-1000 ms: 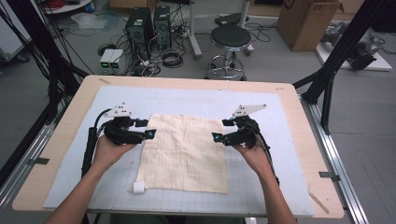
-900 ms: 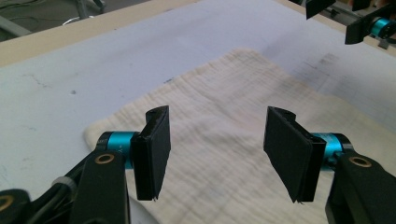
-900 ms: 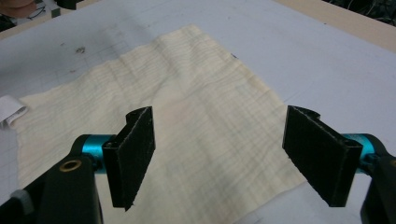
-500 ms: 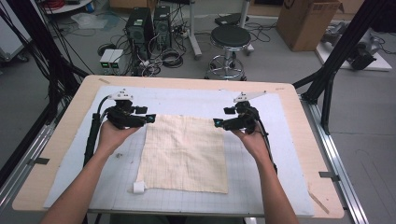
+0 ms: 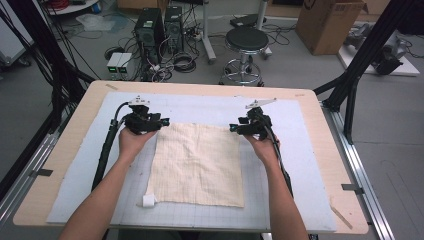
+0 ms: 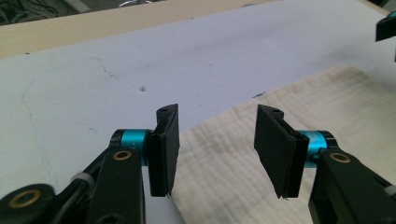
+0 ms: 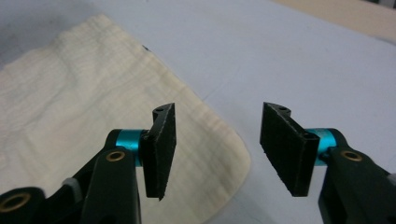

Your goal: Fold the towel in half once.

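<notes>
Both forearms reach forward; the left gripper (image 5: 164,121) and right gripper (image 5: 232,128) face each other, jaws apart and just closing.

cream checked cloth (image 5: 197,162), pale blue mat (image 5: 310,170)

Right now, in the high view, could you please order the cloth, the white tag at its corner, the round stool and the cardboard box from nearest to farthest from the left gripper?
1. Cloth: its far-left corner lies right at the left gripper.
2. White tag: the cloth's near-left corner.
3. Round stool: on the floor beyond the table.
4. Cardboard box: far right on the floor.
</notes>
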